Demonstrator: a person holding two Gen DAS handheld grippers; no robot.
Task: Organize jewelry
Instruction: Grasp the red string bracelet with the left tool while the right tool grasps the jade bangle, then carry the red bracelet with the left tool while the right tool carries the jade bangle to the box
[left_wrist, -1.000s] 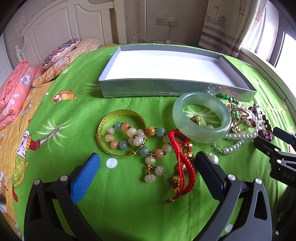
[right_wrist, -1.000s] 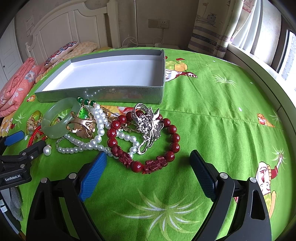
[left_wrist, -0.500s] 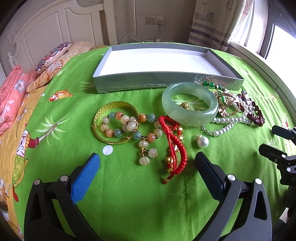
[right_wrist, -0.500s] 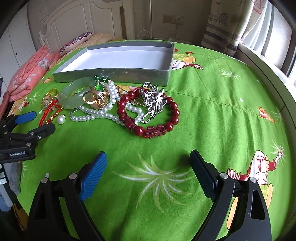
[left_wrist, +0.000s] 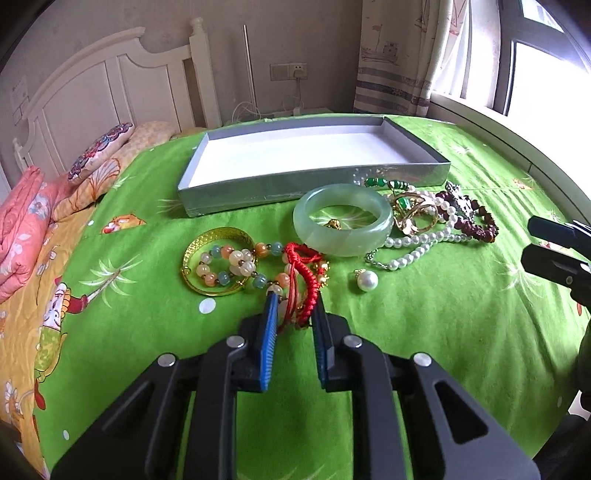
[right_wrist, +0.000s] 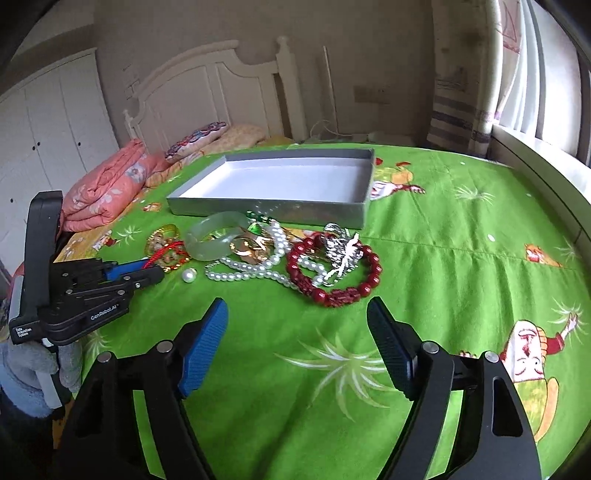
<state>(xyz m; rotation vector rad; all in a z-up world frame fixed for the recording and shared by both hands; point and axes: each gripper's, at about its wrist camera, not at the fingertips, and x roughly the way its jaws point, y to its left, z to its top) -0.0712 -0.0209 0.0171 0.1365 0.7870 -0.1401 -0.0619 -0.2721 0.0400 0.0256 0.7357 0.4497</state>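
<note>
Left gripper (left_wrist: 293, 308), its blue-padded fingers drawn close together, pinches the near end of the red braided cord bracelet (left_wrist: 304, 275); the pads hide the exact contact and part of the pastel stone-bead strand (left_wrist: 236, 264) beside it. To the left of the cord lies the gold filigree bangle (left_wrist: 216, 260), overlapped by those beads. Right of the cord sits the pale green jade bangle (left_wrist: 343, 221), with a small gold charm inside it that is too small to identify. Next come a loose single pearl (left_wrist: 365, 280) and the white pearl necklace (left_wrist: 417, 247), tangled with gold and green pieces that are hard to separate. Farther right, the dark red bead bracelet (right_wrist: 334, 271) rings a silver butterfly brooch (right_wrist: 341, 254). Behind everything on the green cartoon-print bedspread (right_wrist: 443, 258) stands the shallow grey cardboard box lid (left_wrist: 314, 186). Right gripper (right_wrist: 297, 349) hovers wide open over bare fabric, holding nothing.
</note>
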